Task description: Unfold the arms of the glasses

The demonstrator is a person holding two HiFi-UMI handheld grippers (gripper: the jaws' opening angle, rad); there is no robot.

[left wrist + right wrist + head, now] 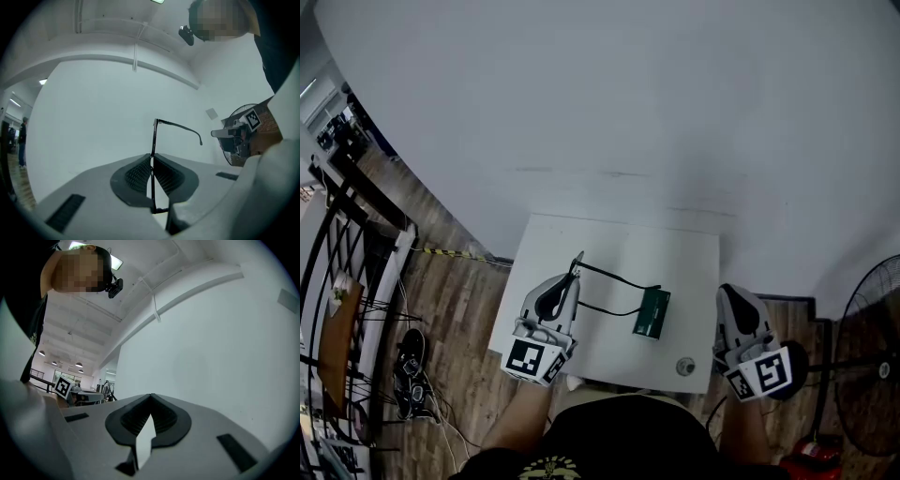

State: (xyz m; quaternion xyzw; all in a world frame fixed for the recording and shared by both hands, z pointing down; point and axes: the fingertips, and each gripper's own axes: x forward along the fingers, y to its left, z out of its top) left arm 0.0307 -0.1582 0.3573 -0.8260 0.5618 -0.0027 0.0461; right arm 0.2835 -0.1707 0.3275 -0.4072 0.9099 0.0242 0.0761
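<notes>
- The left gripper pinches the glasses by the front frame. It holds them raised above the white table, with the frame standing on edge between the pads.
- The right gripper has its jaws pressed together on nothing. It sits well apart from the glasses, off the table's right edge.
- One arm of the glasses stands out from the frame toward the right gripper. In the head view a second thin line runs out below it toward the green case, so both arms look swung out.
- To do the step well, the left pinch should stay firm on the frame and clear of the hinges. If an arm is short of its stop, the right gripper should ease it outward near the hinge, gently and no further than the stop.
- The lower arm is hidden behind the jaw body in the left gripper view, which shows only a short stub at the frame's bottom.
- The lenses and hinges are too thin to make out, so full opening cannot be confirmed.
- A small round object near the table's front edge is too small to identify.
</notes>
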